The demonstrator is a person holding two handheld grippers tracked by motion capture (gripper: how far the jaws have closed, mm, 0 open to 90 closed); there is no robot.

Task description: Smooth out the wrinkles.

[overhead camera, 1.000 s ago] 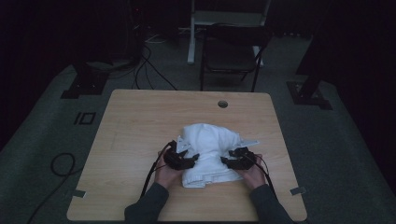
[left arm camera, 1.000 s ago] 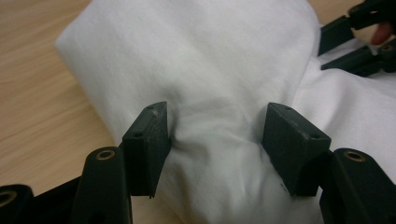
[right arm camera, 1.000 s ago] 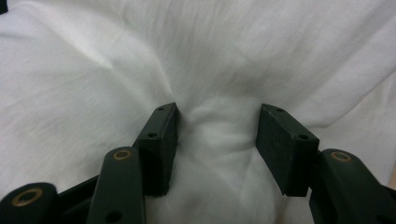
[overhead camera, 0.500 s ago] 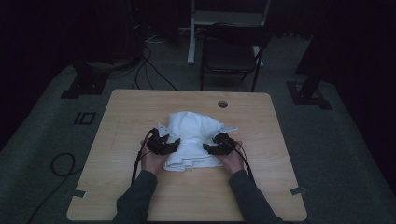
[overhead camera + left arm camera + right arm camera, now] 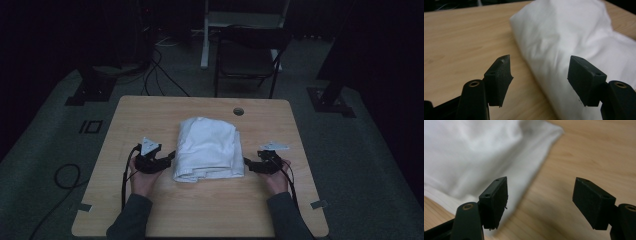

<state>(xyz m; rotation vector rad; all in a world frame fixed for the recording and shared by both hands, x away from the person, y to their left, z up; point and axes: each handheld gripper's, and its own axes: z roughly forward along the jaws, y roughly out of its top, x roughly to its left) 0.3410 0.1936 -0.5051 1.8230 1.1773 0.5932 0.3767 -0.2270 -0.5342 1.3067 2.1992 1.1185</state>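
Note:
A folded white cloth lies in a thick bundle at the middle of the wooden table. My left gripper sits just off the cloth's left edge, pointing at it. Its jaws have just been opening and stand open with only table and the cloth's edge beyond them. My right gripper rests by the cloth's right edge. Its jaws have just been opening too, and nothing is between them; the cloth's corner lies past the left jaw.
A round cable hole pierces the table near its far edge. A dark chair stands behind the table. Stand bases and cables lie on the floor to the left and right.
Both grippers have let go of the cloth and drawn apart to its left and right sides. The cloth now lies flatter, in a neater folded bundle.

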